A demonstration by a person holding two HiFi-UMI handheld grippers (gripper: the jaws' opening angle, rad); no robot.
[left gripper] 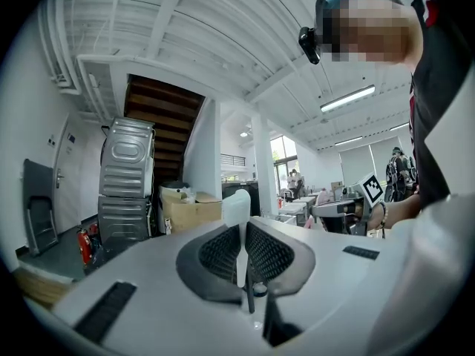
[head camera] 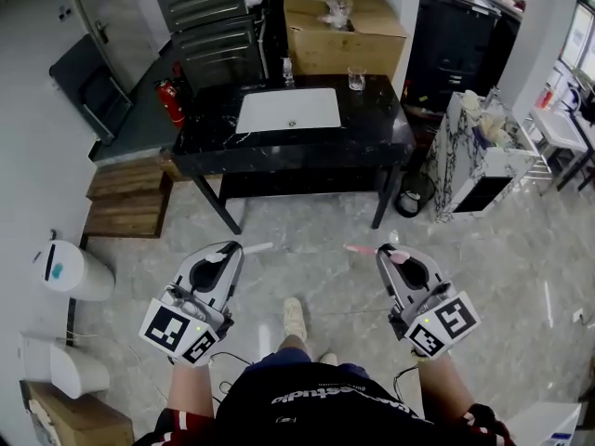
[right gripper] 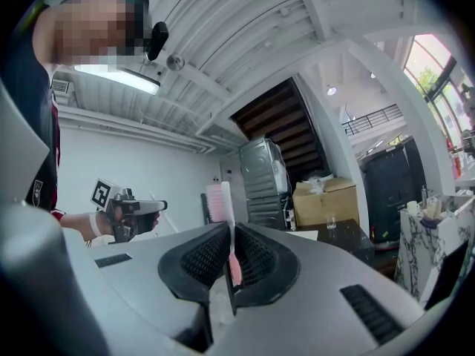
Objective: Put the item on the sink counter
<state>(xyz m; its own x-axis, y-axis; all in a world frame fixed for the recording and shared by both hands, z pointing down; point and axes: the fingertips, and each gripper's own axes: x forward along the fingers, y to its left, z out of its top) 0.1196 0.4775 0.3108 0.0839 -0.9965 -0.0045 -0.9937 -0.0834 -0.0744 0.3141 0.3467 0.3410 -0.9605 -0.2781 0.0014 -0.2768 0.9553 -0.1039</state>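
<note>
The person holds 2 tongs out in front of the body, side by side and well apart, both pointing level and forward. The left tongs point(head camera: 226, 253) have their jaws pressed together on a slim white item point(left gripper: 237, 212) that sticks out past the tips. The right tongs point(head camera: 391, 253) are closed the same way, pinching a pink toothbrush point(right gripper: 228, 221). The left forearm point(head camera: 191, 393) and right forearm point(head camera: 448, 384) reach forward from the torso.

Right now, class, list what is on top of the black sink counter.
A small clear bottle and a glass stand along its back edge, behind the inset white basin. The sink counter top hides whatever lies beneath it.
</note>
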